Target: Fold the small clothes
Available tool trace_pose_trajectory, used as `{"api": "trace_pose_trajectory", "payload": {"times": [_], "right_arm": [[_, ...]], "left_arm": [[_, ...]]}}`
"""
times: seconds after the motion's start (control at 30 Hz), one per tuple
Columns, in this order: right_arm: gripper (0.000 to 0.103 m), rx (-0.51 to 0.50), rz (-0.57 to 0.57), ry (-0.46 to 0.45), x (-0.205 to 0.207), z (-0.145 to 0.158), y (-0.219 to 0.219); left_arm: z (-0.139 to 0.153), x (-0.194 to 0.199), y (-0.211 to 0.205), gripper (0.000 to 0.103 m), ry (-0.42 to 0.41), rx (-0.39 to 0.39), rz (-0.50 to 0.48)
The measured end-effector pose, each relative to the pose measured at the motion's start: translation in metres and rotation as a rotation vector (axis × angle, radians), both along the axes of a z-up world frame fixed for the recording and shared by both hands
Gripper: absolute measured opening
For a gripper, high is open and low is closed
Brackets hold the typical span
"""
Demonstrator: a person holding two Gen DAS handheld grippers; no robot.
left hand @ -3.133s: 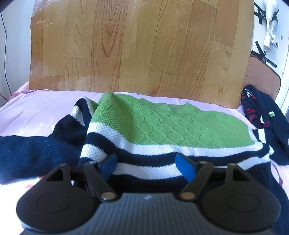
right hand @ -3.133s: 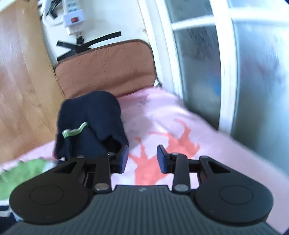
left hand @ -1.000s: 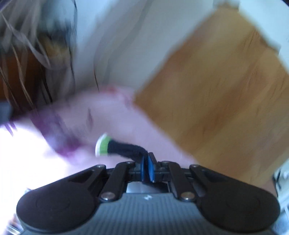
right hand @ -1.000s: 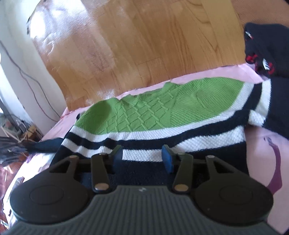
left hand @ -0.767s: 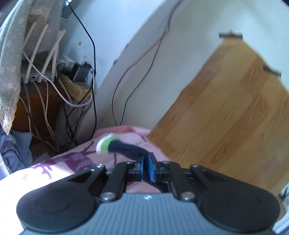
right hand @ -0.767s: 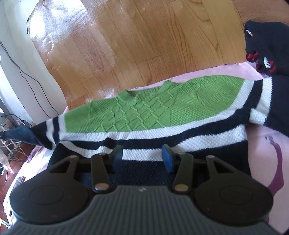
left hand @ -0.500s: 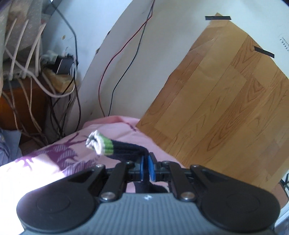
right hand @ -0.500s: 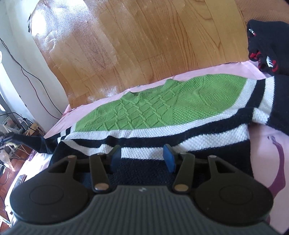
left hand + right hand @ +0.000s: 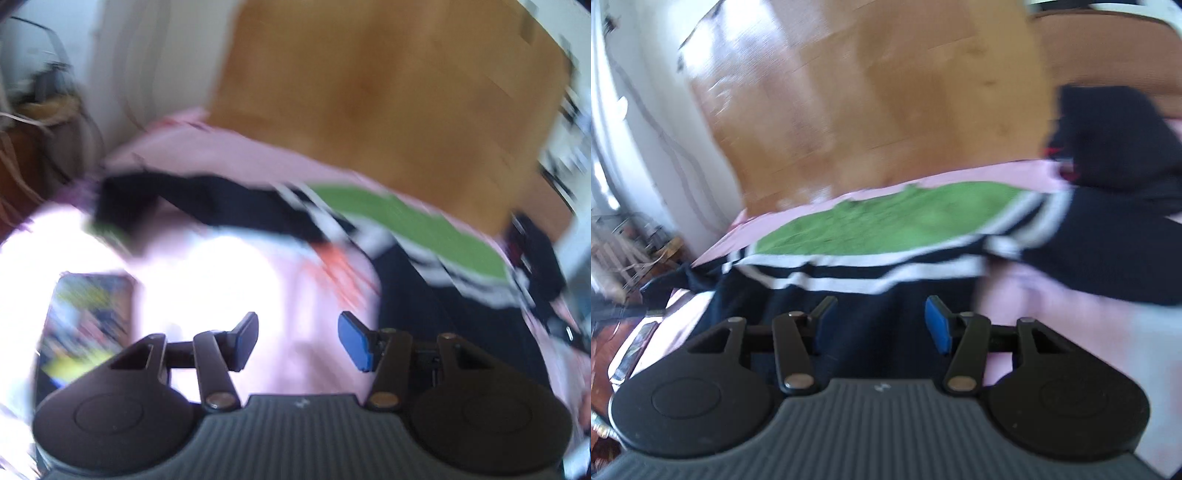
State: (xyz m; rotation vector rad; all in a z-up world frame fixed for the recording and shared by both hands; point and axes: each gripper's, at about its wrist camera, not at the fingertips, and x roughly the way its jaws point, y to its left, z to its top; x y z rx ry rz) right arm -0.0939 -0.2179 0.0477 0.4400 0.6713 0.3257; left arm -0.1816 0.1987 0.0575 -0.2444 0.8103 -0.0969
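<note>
The left tongs (image 9: 297, 340) are opening, empty — the sleeve (image 9: 192, 206) they pinched now lies stretched left on the bed (image 9: 207, 155). The right tongs (image 9: 880, 325) hang open over the sweater (image 9: 894, 221), spread flat for folding.

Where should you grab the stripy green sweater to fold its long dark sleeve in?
Probably at the cuff end of the sweater's outstretched sleeve, coming from the left edge of the bed sheet. The sleeve lies flat, pointing away from the body, so its tip is free to pinch. The left tool is opening, nothing between its jaws.
</note>
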Motion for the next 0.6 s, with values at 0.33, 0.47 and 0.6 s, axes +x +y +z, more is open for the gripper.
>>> {"api": "trace_pose_trajectory", "payload": {"times": [0.33, 0.47, 0.6], "right_arm": [[0.050, 0.057, 0.051, 0.099, -0.068, -0.026, -0.007], [0.010, -0.063, 0.060, 0.050, -0.079, -0.019, 0.014], [0.010, -0.097, 0.067, 0.011, -0.091, -0.003, -0.004]], "left_arm": [[-0.030, -0.028, -0.073, 0.012, 0.096, 0.073, -0.179], [-0.018, -0.049, -0.077, 0.010, 0.126, 0.043, -0.202], [-0.003, -0.078, -0.070, 0.012, 0.115, 0.093, -0.167]]}}
